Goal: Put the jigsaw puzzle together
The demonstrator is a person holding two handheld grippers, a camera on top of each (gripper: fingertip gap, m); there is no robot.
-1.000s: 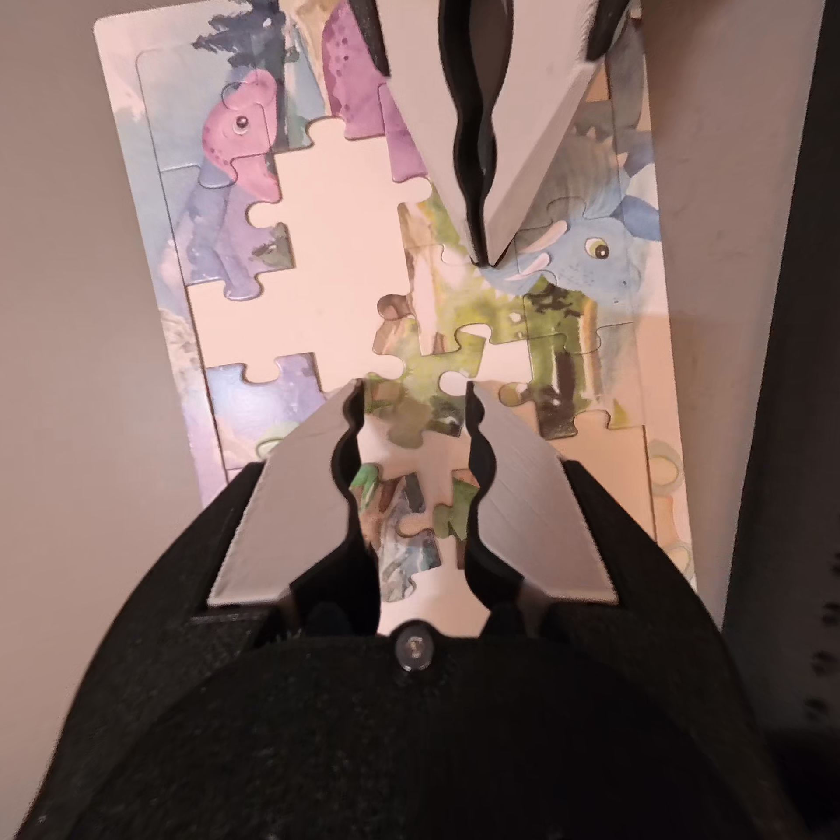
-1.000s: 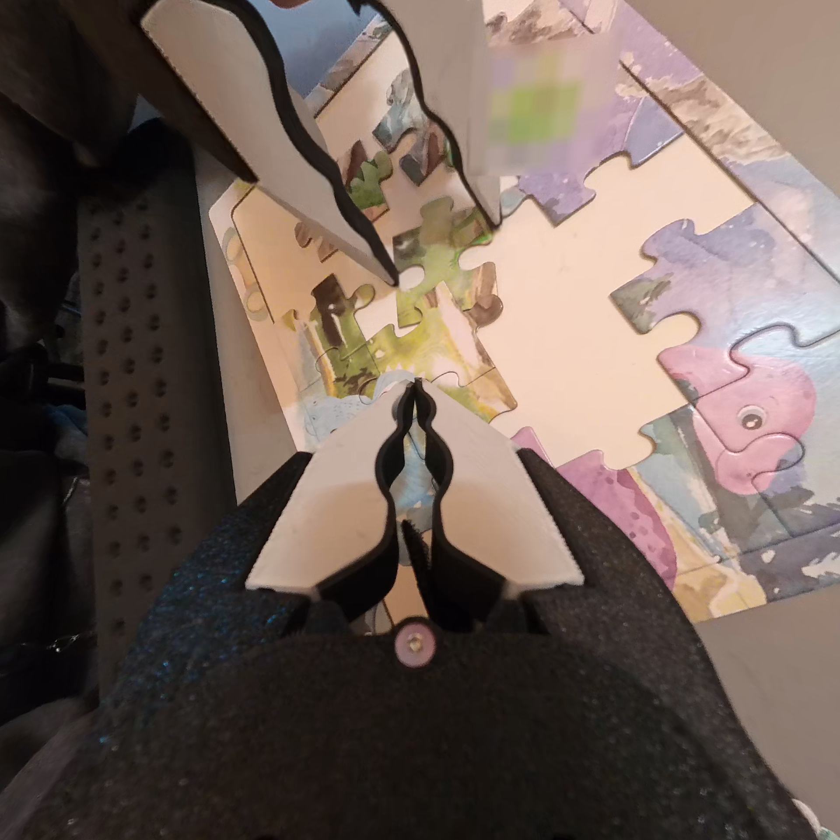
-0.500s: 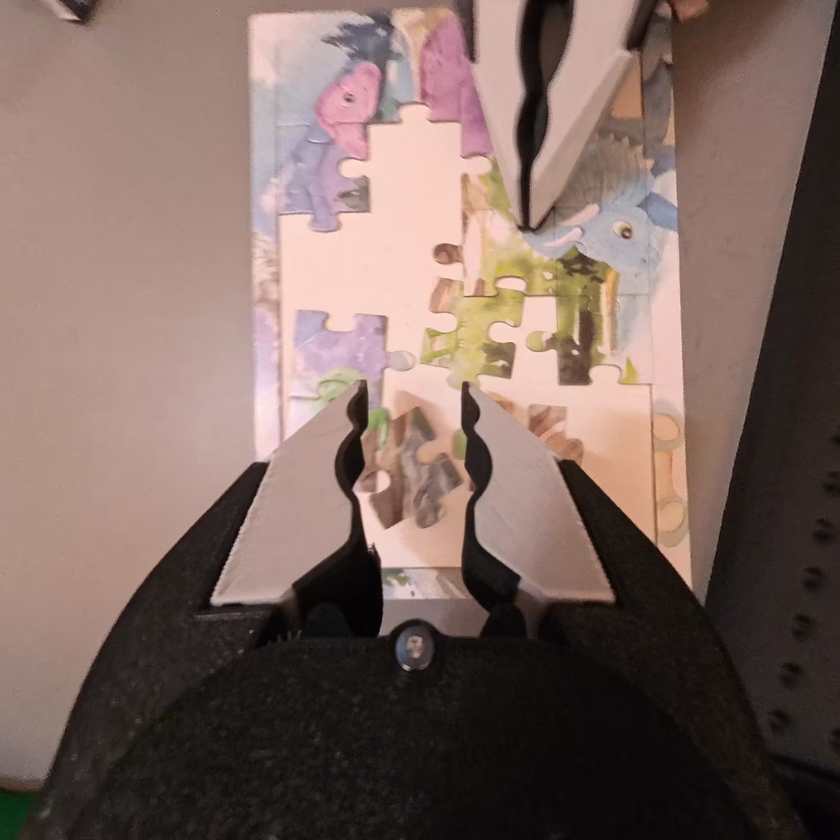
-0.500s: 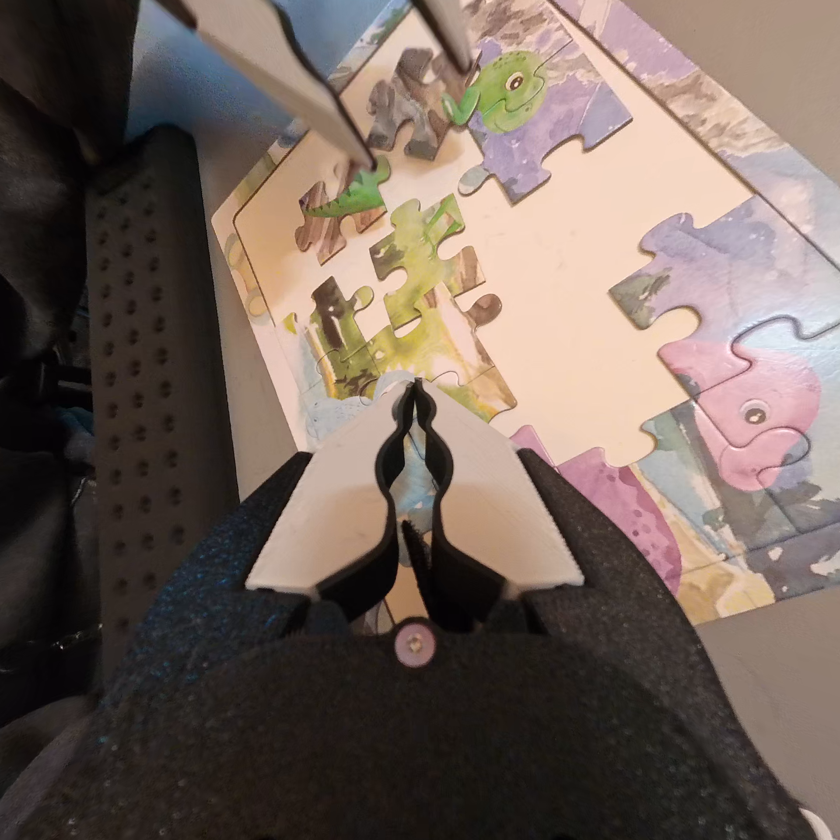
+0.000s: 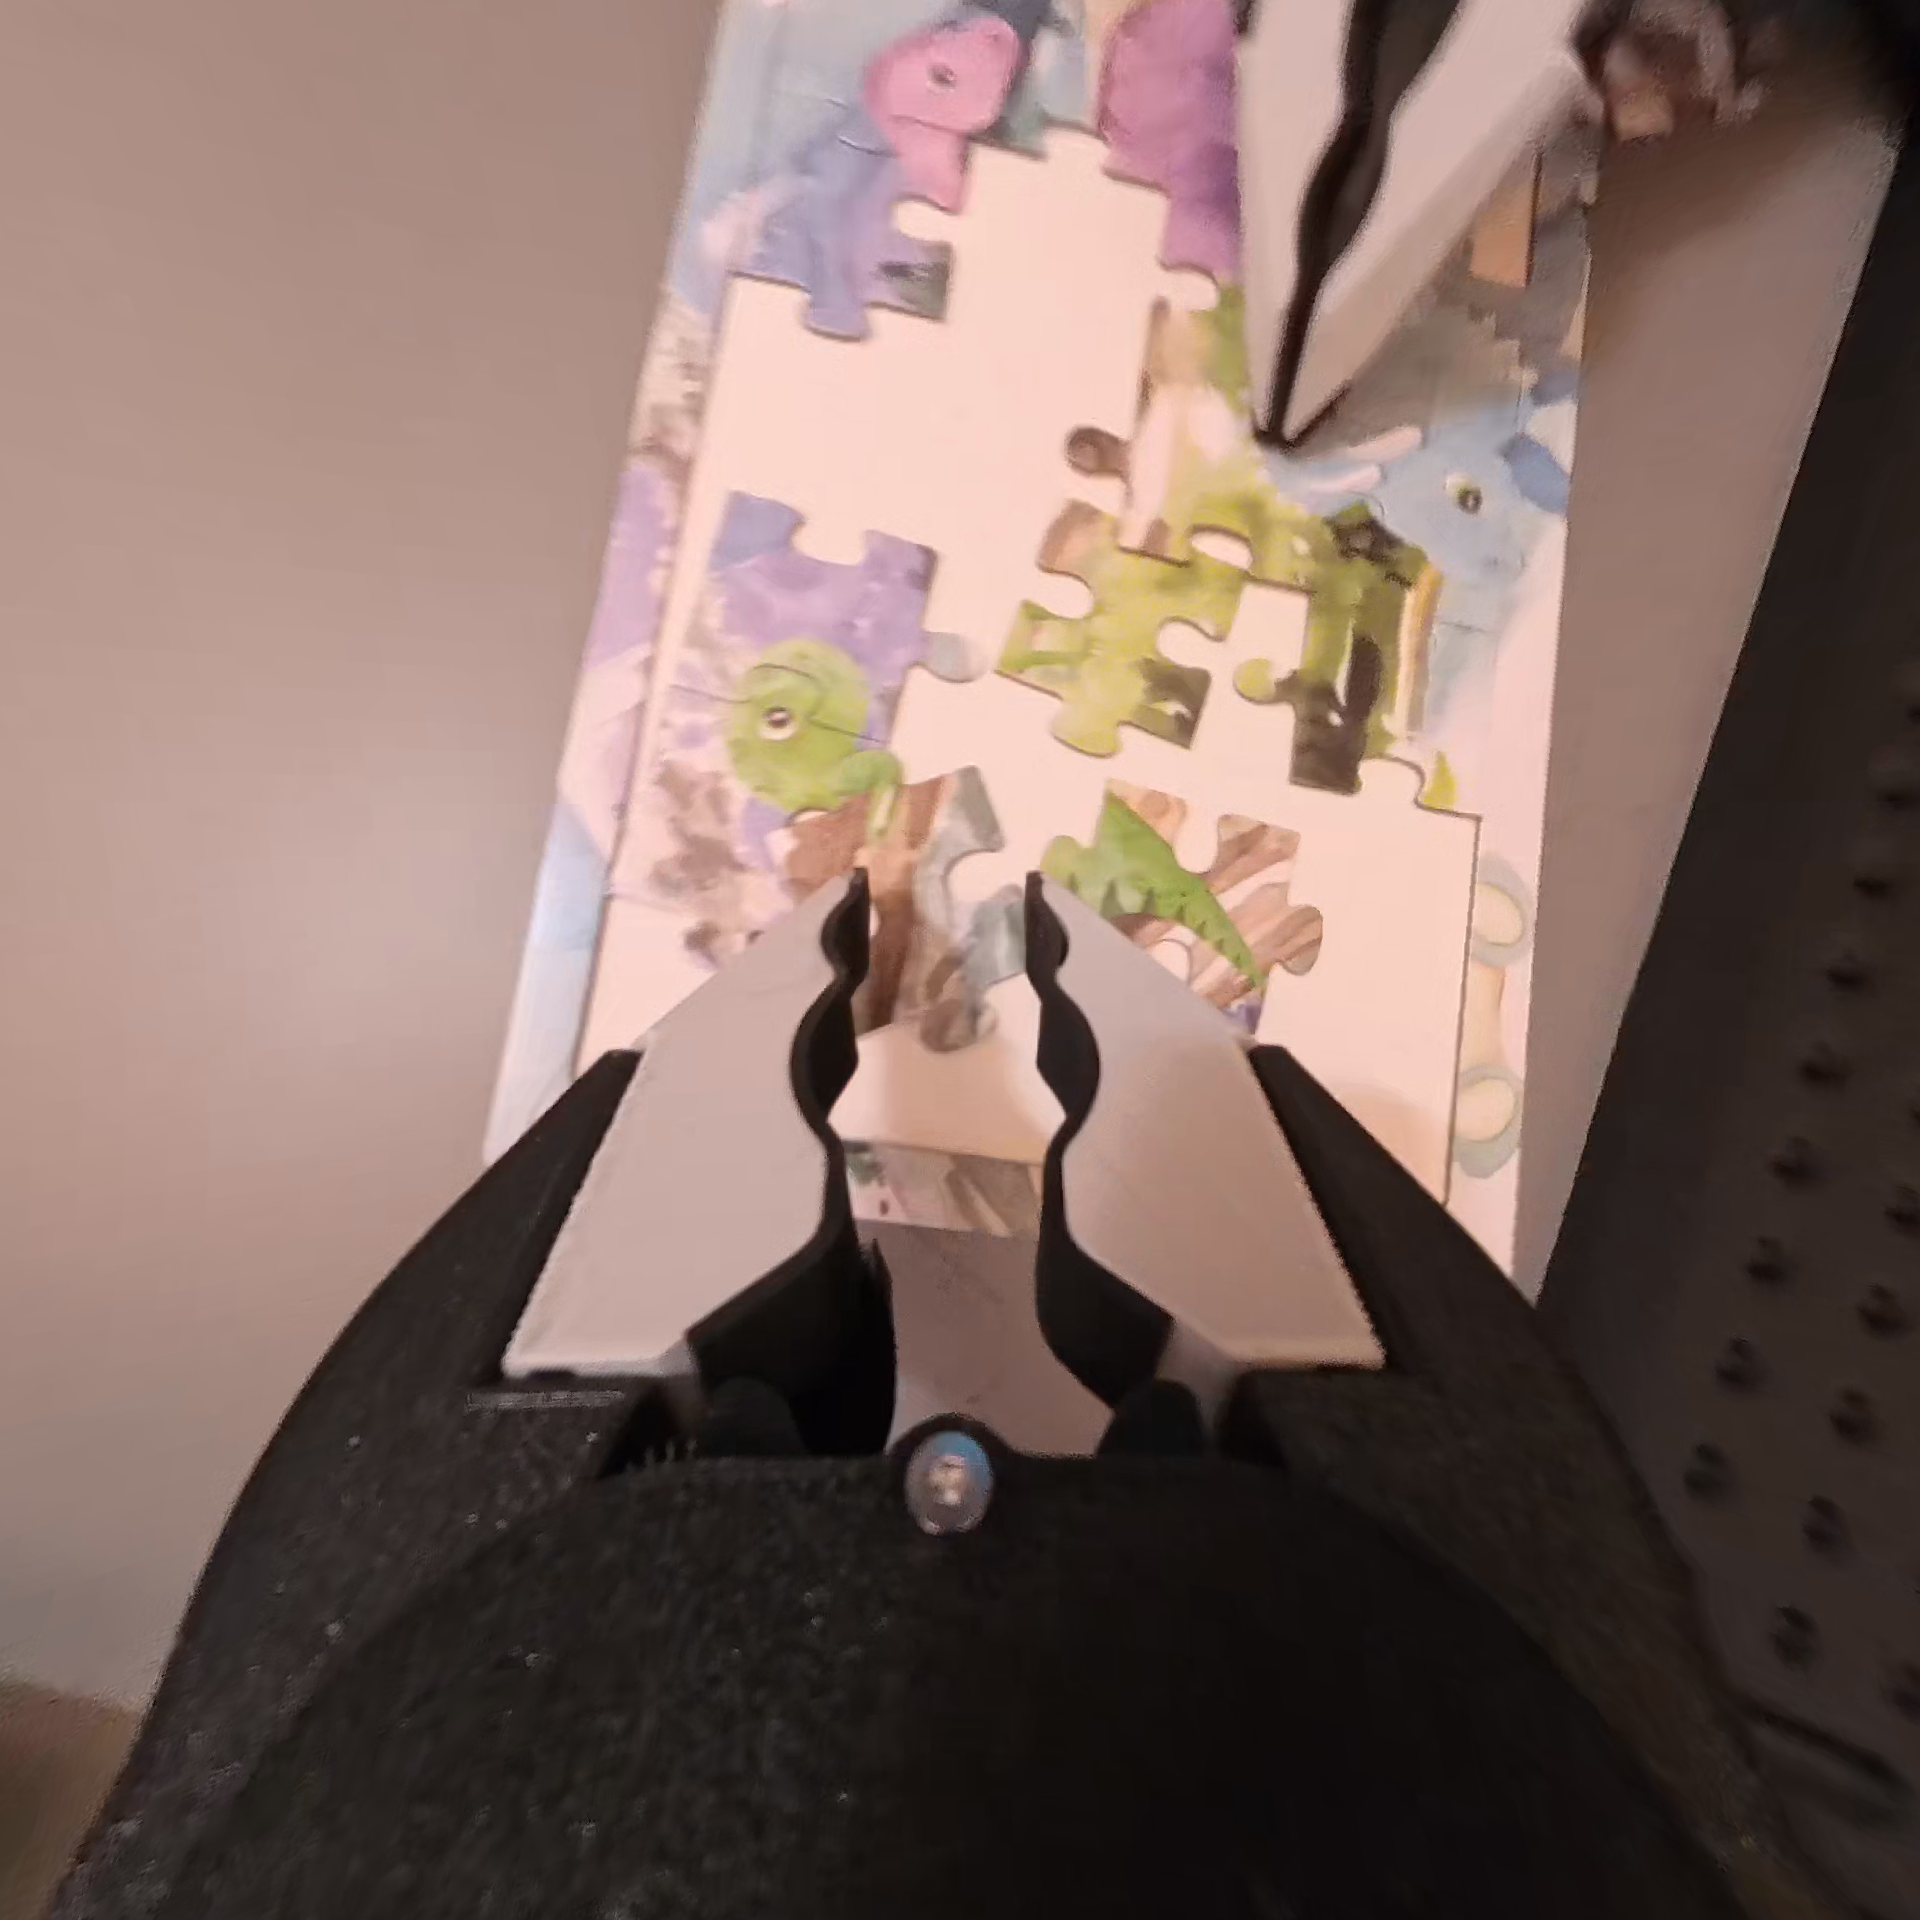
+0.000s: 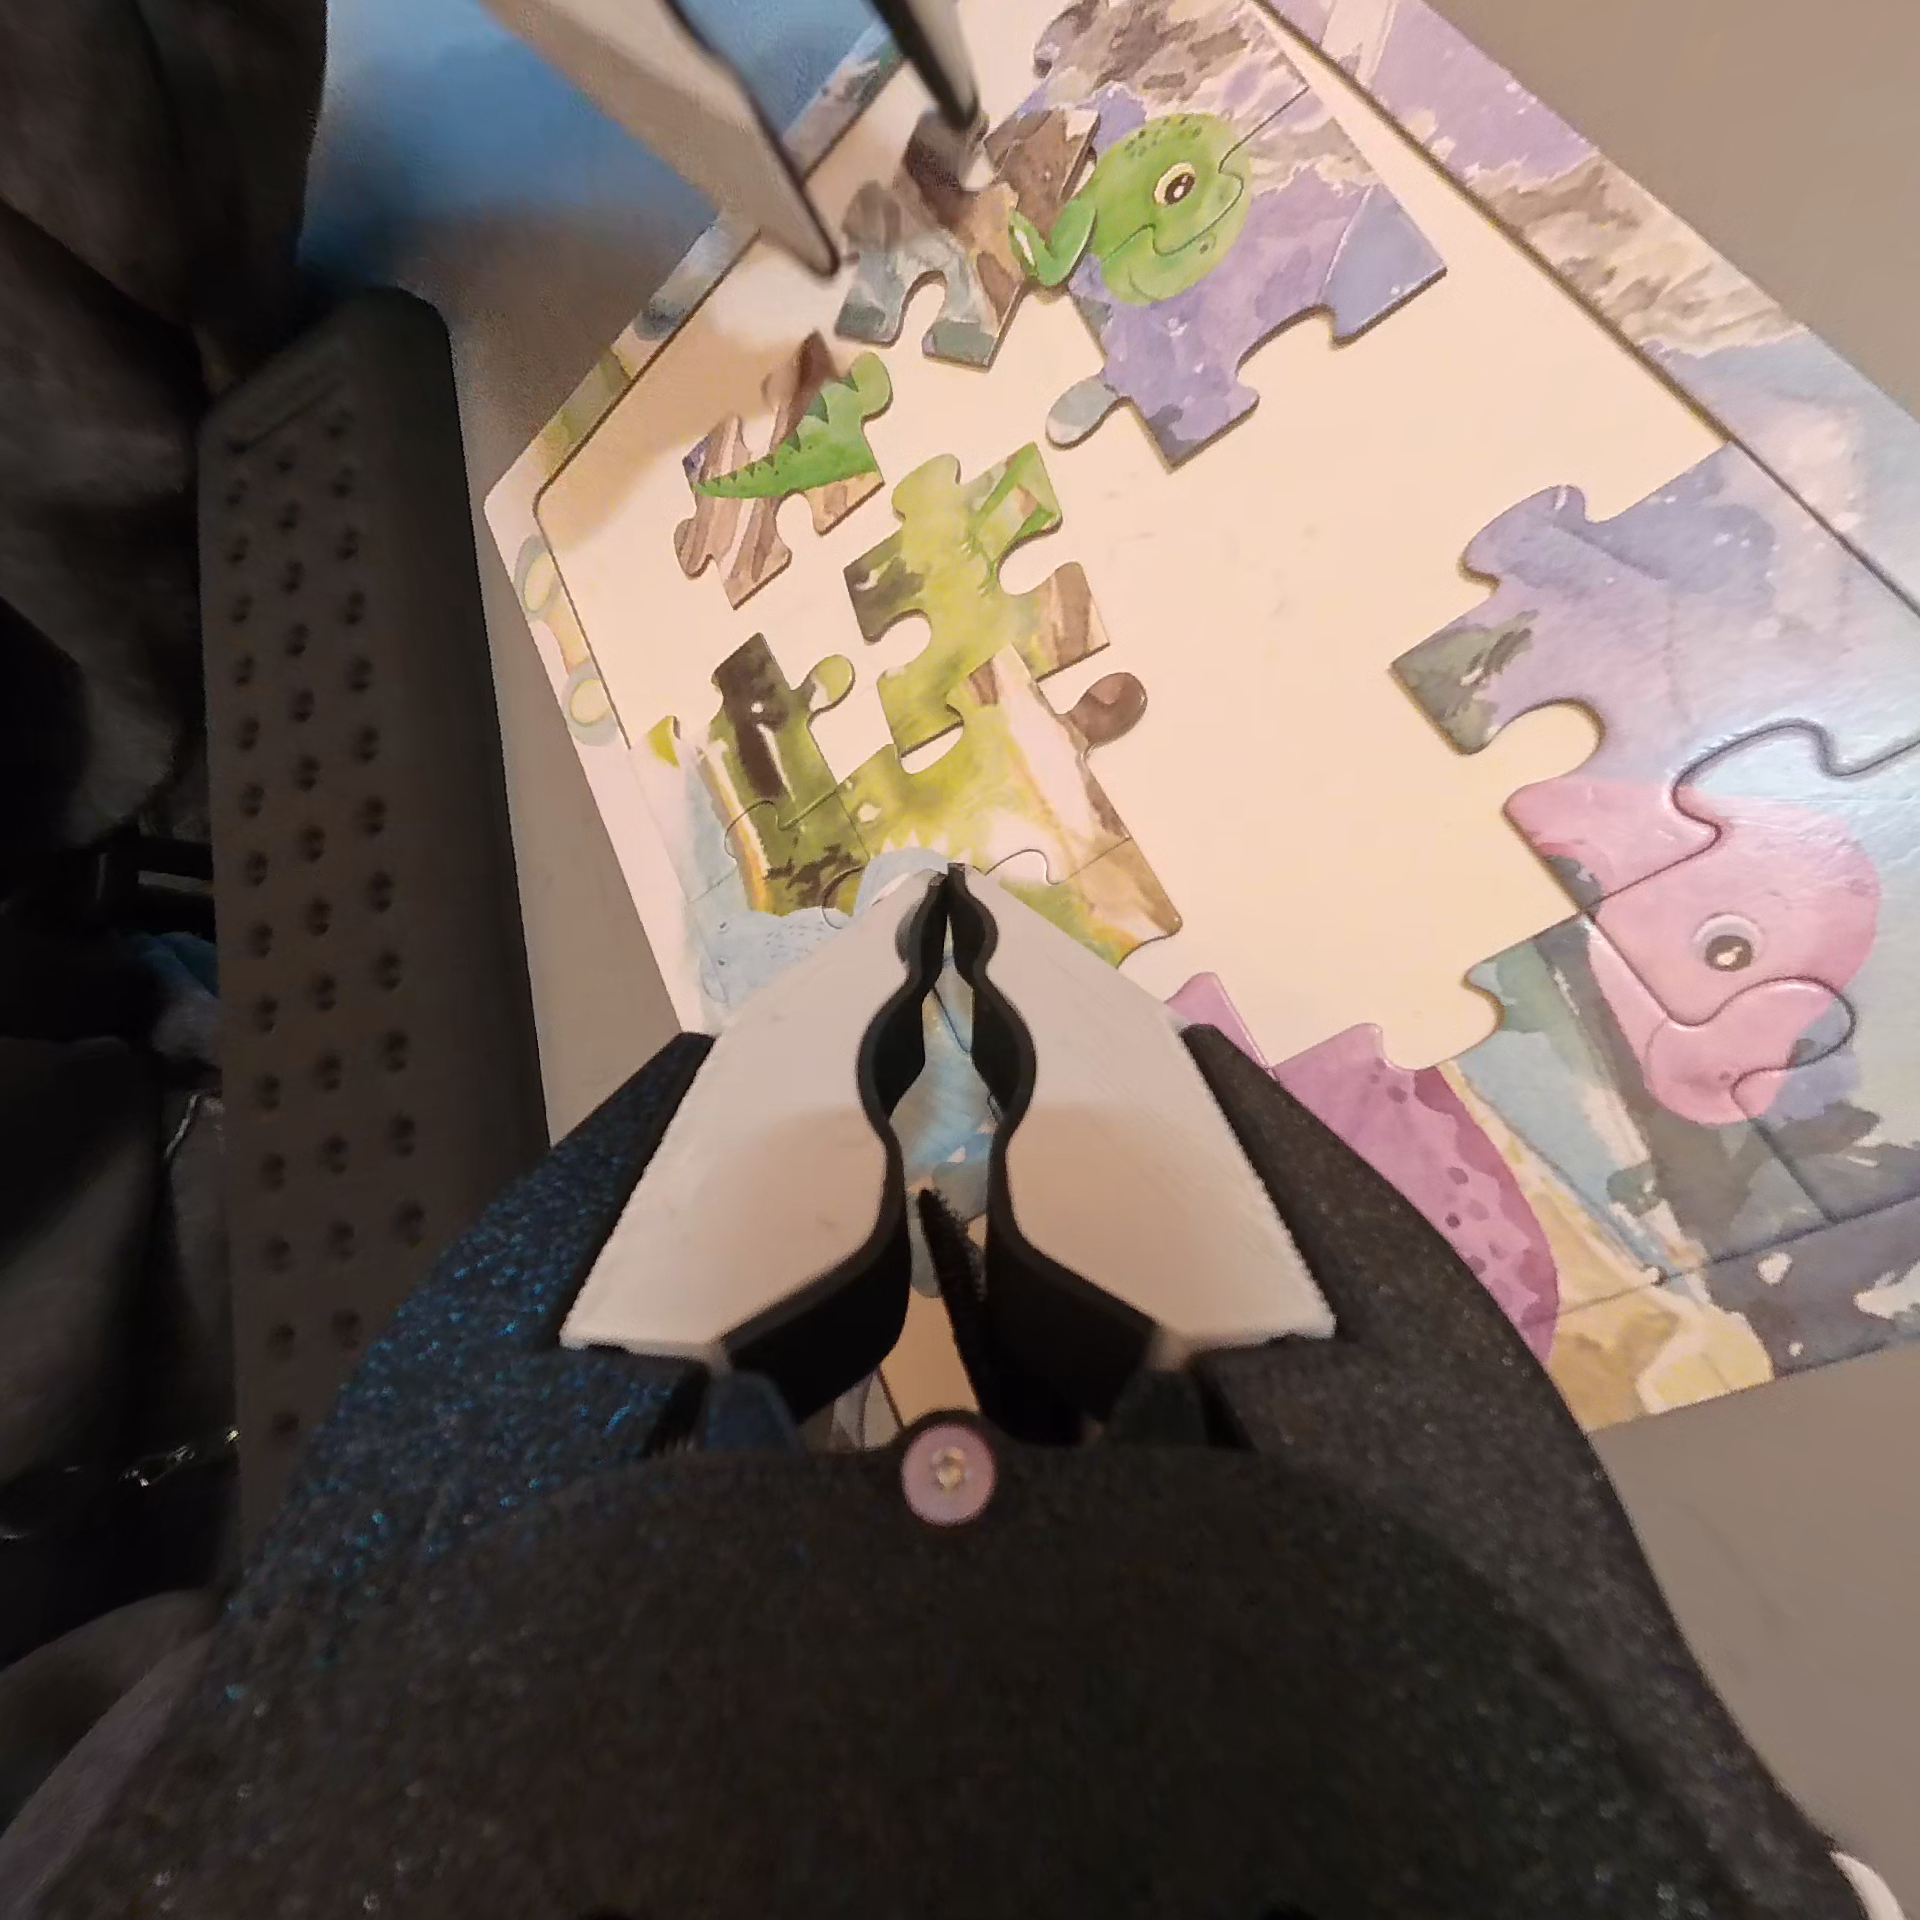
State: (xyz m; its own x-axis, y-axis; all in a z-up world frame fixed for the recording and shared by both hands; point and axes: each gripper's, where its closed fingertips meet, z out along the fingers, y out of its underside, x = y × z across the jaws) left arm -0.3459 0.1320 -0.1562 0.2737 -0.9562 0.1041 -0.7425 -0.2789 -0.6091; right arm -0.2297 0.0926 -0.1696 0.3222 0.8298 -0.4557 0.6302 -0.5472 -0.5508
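Two claws over the jigsaw tray (image 6: 1299, 582) on the grey worktop (image 5: 312, 520). The left claw (image 5: 943, 883) is spread, its tips either side of a grey-brown loose piece (image 6: 935, 260) lying beside the green frog-faced piece (image 6: 1174, 197); whether they touch it, I cannot tell. The right claw (image 6: 948, 878) is pressed together with nothing between its tips, resting at the blue dinosaur section (image 5: 1455, 488). Another loose piece with a green tail (image 6: 790, 457) lies nearby on bare tray.

One puzzle tray (image 6: 1299, 540), two grippers.
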